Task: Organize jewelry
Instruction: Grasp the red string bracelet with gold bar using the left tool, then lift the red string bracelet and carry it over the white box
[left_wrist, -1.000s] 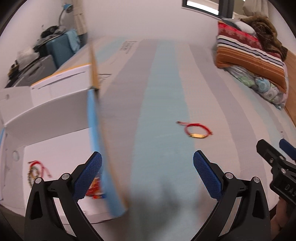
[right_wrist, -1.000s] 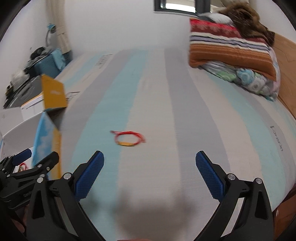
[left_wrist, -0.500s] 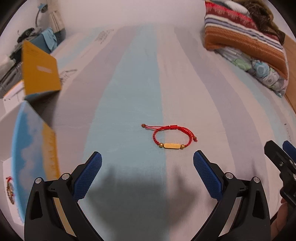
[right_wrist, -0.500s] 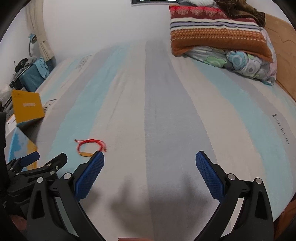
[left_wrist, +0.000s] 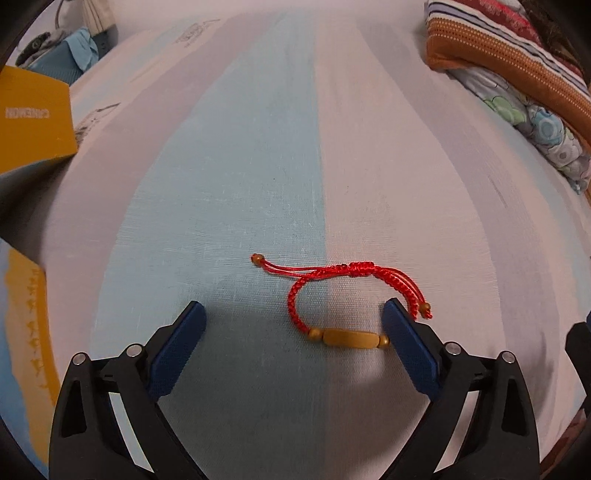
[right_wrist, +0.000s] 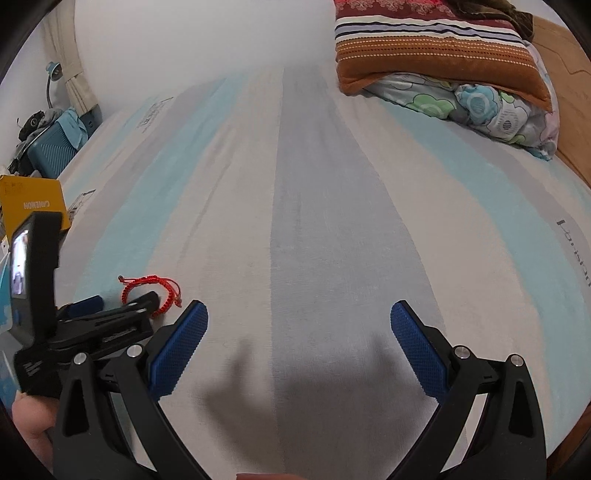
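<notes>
Red braided cord bracelet with a tan oblong bead and small round beads (left_wrist: 343, 302) is lying flat on the pastel-striped bedsheet (left_wrist: 258, 155), straddling the line between a blue stripe and a pale one. Left gripper (left_wrist: 291, 325) is hovering low over it with its blue-padded jaws spread wide, the bead bar sitting between the two pads and just beside the right-hand one, nothing gripped. Right gripper (right_wrist: 299, 332) is waiting off to the side above bare sheet, jaws likewise wide and empty. Yellow cardboard box flap (left_wrist: 33, 122) is standing at the left edge; folded striped blanket (right_wrist: 436, 48) is resting on flowered bedding far back.
</notes>
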